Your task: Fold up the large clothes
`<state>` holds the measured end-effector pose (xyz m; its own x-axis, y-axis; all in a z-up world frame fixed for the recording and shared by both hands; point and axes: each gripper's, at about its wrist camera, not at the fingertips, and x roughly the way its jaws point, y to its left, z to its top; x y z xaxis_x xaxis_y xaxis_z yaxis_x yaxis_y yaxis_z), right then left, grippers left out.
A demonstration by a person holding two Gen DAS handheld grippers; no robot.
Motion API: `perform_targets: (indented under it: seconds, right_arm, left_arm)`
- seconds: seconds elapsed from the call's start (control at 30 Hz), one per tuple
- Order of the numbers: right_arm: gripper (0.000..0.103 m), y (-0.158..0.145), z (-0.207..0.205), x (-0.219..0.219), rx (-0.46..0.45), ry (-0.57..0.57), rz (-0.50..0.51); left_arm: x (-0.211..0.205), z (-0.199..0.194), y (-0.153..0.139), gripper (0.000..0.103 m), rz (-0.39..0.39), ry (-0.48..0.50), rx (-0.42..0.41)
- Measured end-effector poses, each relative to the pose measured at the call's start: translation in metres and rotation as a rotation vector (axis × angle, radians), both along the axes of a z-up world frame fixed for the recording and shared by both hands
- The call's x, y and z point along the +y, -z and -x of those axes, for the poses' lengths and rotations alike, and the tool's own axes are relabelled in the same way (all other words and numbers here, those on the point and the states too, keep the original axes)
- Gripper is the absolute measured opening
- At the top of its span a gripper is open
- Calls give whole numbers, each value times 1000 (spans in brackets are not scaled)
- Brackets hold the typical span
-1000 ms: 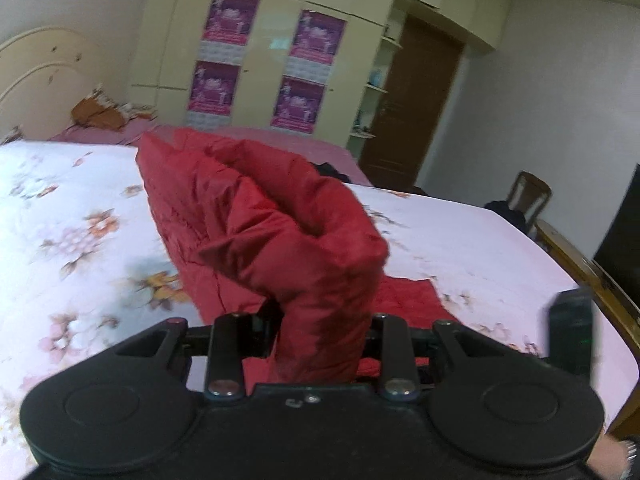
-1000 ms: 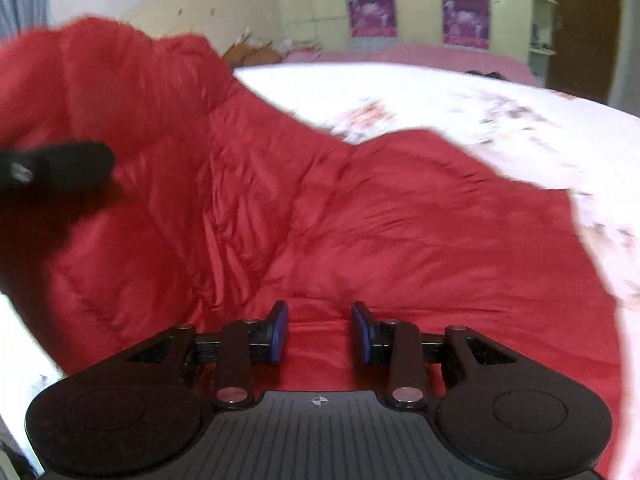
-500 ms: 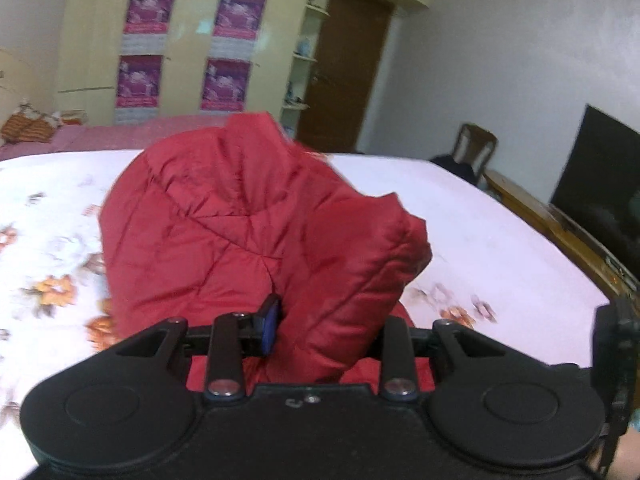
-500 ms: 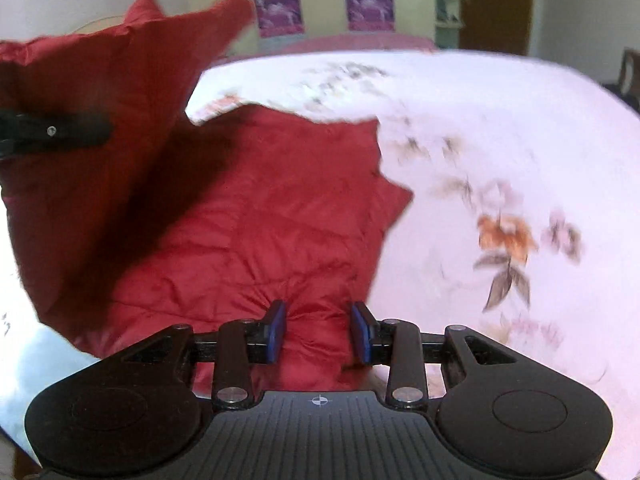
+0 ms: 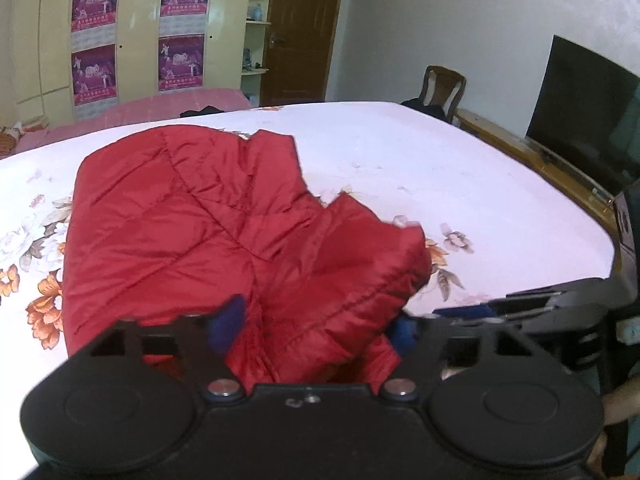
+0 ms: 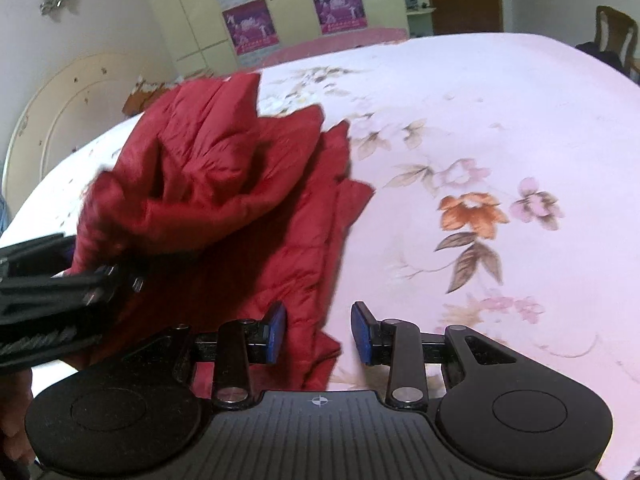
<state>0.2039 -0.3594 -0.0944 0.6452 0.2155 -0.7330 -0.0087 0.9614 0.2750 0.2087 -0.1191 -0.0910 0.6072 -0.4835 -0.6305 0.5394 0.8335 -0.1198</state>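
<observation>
jackets: 1 [image 5: 208,232] | posters: 4 [image 5: 95,2] | chairs: 1 [image 5: 444,88] | TVs: 1 [image 5: 580,108]

Nothing I can actually read from here. Four purple posters [image 5: 95,2] on the wardrobe doors [image 5: 136,28] carry a pale strip of print under their pictures, probably a line of characters, but too small and soft to make out in my left wrist view. In my right wrist view the same posters [image 6: 338,2] are blurred. No brand or number shows on the television [image 5: 580,116].
</observation>
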Motion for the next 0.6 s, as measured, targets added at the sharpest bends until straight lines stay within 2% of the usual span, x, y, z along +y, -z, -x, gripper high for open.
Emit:
perform_targets:
  seconds: [0.17, 0.23, 0.37, 0.4, 0.43, 0.47, 0.5, 0.6]
  right_arm:
    - [35, -15, -1, -16, -30, 34, -7]
    - [35, -20, -5, -18, -45, 44, -13]
    - [35, -35, -10, -22, -76, 63, -39]
    - [40, -38, -11, -23, -84, 67, -46]
    - [65, -40, -14, -22, -95, 72, -53]
    - [77, -45, -14, -21, -112, 77, -57]
    - [84, -50, -14, -19, -137, 77, -56]
    - [84, -61, -16, -7, -183, 56, -47]
  left_arm:
    - [3, 7, -6, 78, 2, -2, 17]
    - [5, 6, -12, 82, 13, -5, 23]
    - [4, 14, -24, 85, 6, -9, 0]
    - [5, 15, -26, 86, 4, -10, -6]
    - [7, 17, -29, 86, 3, -11, -15]
    - [7, 17, -31, 87, 2, -14, -23]
    - [9, 19, -33, 89, -1, -18, -34]
    - [17, 21, -38, 89, -1, -38, -52]
